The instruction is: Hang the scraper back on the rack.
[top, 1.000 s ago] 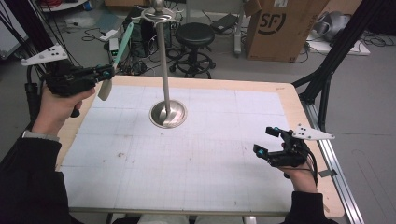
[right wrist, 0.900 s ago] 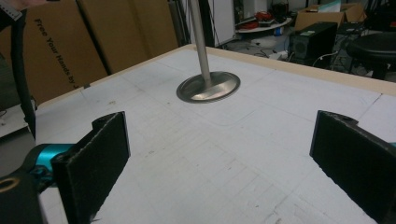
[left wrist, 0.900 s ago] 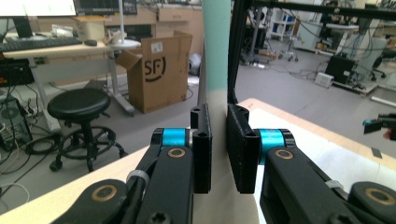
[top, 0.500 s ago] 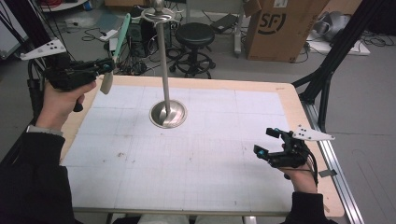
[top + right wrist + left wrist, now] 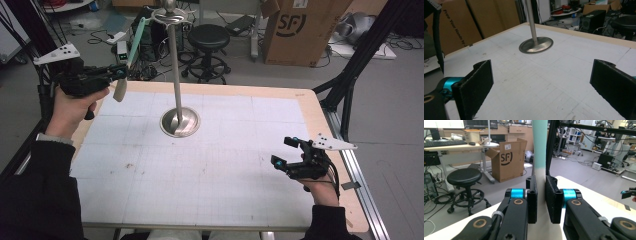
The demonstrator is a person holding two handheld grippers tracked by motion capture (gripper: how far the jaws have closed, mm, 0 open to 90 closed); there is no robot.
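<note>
A spatula with a teal handle (image 5: 135, 40) and a pale blade (image 5: 119, 90) is held upright at the table's back left. My left gripper (image 5: 120, 75) is shut on it just above the blade. In the left gripper view the black pads (image 5: 532, 200) press on the pale part of the spatula (image 5: 540, 147) from both sides. A metal stand (image 5: 175, 75) rises from a round base (image 5: 180, 122), with hooks at its top (image 5: 170, 14) close to the handle's end. My right gripper (image 5: 282, 151) rests low at the front right, open and empty, facing the stand's base (image 5: 536, 45).
A white gridded mat (image 5: 215, 165) covers the wooden table. Behind the table stand a black stool (image 5: 207, 37) and a cardboard box (image 5: 300, 30), with cables on the floor. A black frame leg (image 5: 350, 85) slants by the right back corner.
My left gripper has risen slightly and shifted a little right with the spatula, so the handle's end is closer to the stand's top. The right gripper has kept still.
</note>
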